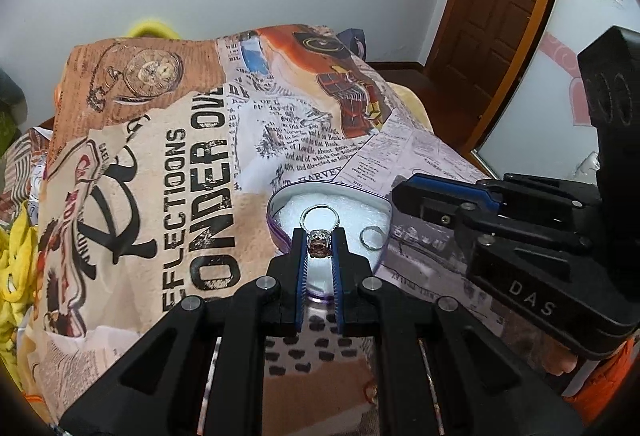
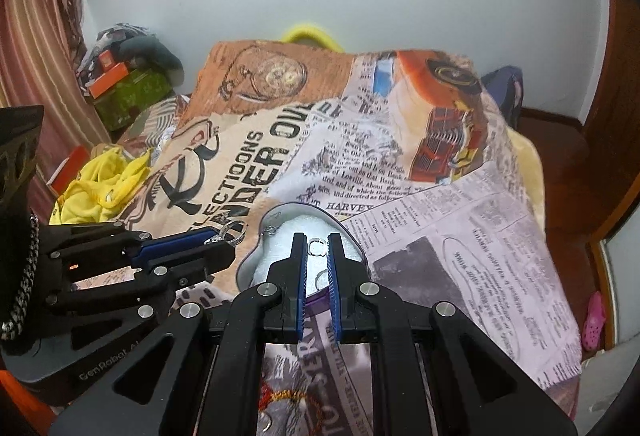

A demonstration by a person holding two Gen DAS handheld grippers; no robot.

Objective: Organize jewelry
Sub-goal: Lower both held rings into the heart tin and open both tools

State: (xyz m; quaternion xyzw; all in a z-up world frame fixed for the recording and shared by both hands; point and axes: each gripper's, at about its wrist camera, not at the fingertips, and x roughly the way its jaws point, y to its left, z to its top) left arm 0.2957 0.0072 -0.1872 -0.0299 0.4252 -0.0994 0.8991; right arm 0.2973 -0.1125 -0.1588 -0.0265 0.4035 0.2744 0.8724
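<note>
left gripper (image 1: 319,236): pinching gem ring (image 1: 319,248) over tin (image 1: 280,196)
right gripper (image 2: 318,242): pinching thin ring (image 2: 317,246)
tin: on blanket (image 1: 192,172)

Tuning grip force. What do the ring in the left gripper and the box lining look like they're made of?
Ring: looks like silver-toned metal, shiny thin band, with a brownish faceted stone; real gem or glass can't be told. Lining of the heart-shaped box: white, matte, grainy, probably foam. Left gripper grips the ring at its stone.

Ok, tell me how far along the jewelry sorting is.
Done: one small ring lies in the foam-lined box. In hand: left gripper pinches a stone ring; right gripper seems to pinch a thin ring. Left: setting both into the box.
</note>
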